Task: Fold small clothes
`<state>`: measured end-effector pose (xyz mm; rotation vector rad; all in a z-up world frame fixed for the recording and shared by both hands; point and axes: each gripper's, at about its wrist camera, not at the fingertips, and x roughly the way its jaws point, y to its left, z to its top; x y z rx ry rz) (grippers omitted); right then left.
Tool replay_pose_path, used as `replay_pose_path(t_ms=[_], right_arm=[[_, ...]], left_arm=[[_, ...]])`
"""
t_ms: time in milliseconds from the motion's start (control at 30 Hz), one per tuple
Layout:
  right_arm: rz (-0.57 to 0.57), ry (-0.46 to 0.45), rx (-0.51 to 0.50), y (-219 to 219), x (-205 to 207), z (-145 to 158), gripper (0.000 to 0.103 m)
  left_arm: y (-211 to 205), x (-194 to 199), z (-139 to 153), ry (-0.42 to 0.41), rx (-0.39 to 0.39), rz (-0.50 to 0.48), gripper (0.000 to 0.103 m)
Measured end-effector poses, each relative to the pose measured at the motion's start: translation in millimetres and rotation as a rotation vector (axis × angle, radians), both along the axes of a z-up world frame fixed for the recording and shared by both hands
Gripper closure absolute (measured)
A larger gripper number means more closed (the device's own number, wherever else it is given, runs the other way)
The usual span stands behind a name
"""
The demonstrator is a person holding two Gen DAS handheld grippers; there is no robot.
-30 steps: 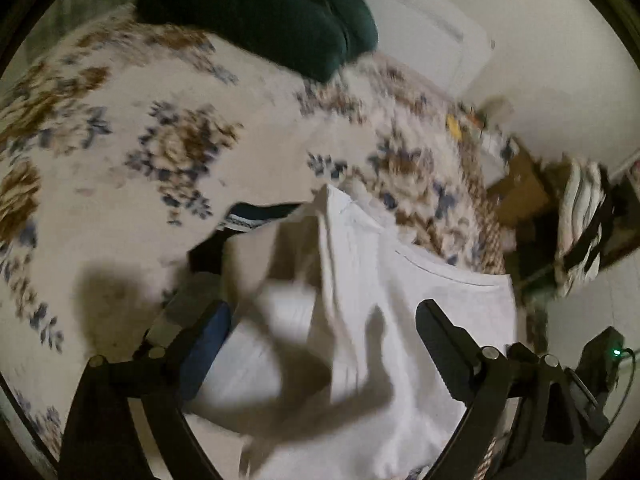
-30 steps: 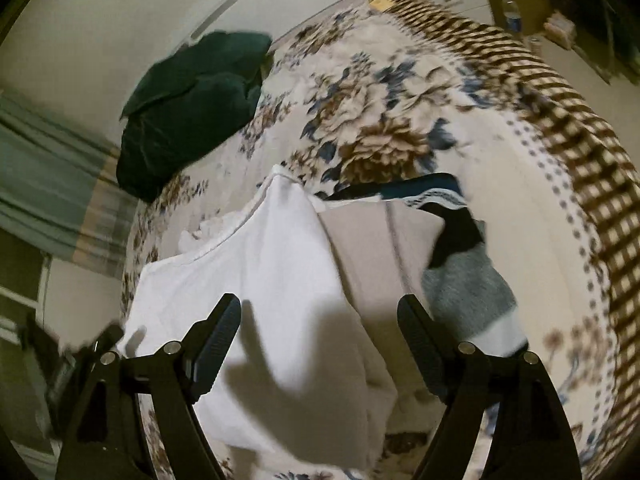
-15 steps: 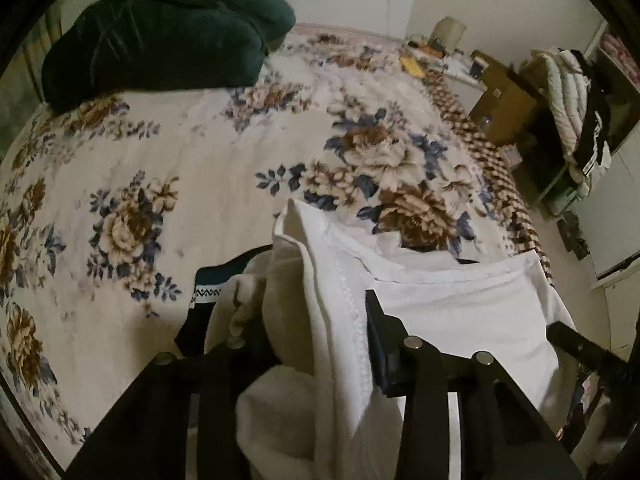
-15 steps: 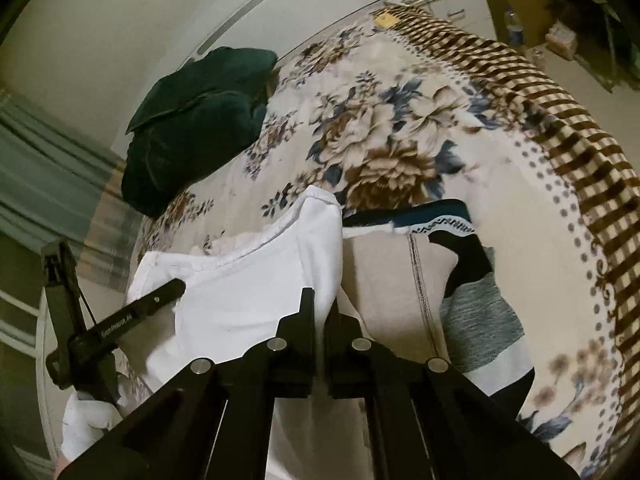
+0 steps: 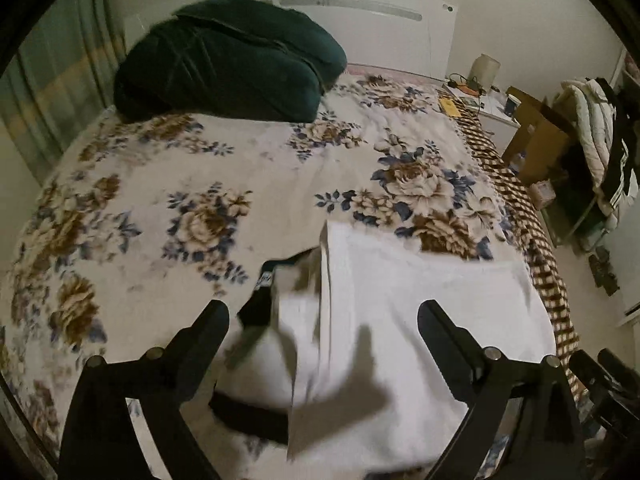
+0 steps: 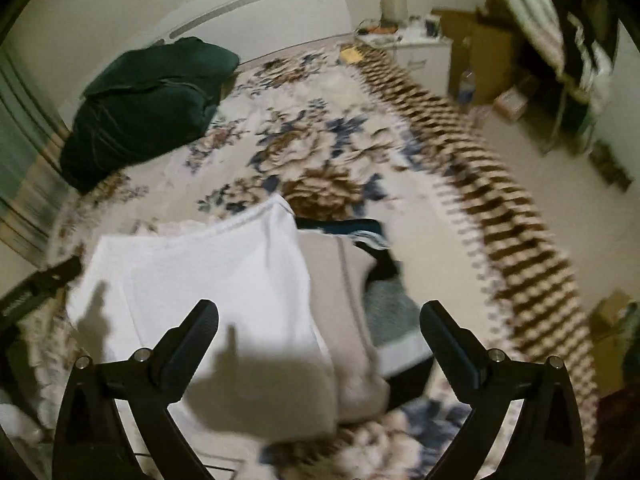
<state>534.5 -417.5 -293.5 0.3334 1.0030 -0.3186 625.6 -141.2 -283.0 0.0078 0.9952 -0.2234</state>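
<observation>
The left gripper (image 5: pixel 322 320) is held above the bed (image 5: pixel 168 184) with its 2 fingers wide apart, and nothing is gripped between them. The right gripper (image 6: pixel 319 322) is seen in the same way, its fingers spread and empty. A white cloth (image 5: pixel 420 312) is laid flat on the near part of the floral blanket (image 5: pixel 120 240), under both grippers, and it is not touched by any finger. In the left wrist view its far edge is seen as a straight line, and its left side is folded along a seam. A beige garment (image 6: pixel 340 304) is placed just beside the white cloth, partly under its edge, on the right in the right wrist view. Next to this a dark and grey striped garment (image 6: pixel 384 300) is seen, partly covered by the beige one. In the left wrist view these pieces (image 5: pixel 276 308) appear at the left of the white cloth and are blurred, so their shape cannot be told well. Shadows of the fingers are cast on the white cloth. A dark green pillow (image 5: pixel 232 72) is set at the far left of the bed, against a white headboard (image 5: pixel 360 12). A brown checked border (image 6: pixel 480 184) runs along the right side of the blanket. At the far right a nightstand (image 5: pixel 488 112), cardboard boxes (image 5: pixel 536 140) and hanging clothes (image 5: pixel 592 136) are visible, well apart from the folded things.
</observation>
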Motion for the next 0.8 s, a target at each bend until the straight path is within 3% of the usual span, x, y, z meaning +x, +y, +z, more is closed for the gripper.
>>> replay_pose_path(t_ms=[133, 333, 800], right_arm=[[0.020, 0.011, -0.121, 26.9, -39.8, 20.5, 0.001], [0.050, -0.013, -0.168, 56.3, -94.9, 62.7, 0.000], [0.119, -0.182, -0.252, 112.5, -247.1, 214.2, 0.001]], left_arm=[[0.9, -60.3, 16.3, -0.038, 0.037, 0.021, 0.007], [-0.1, -123.0, 47.6, -0.065, 0.063, 0.017, 0.007], [21.4, -269.0, 180.9, -0.220, 0.042, 0.058, 0.007]])
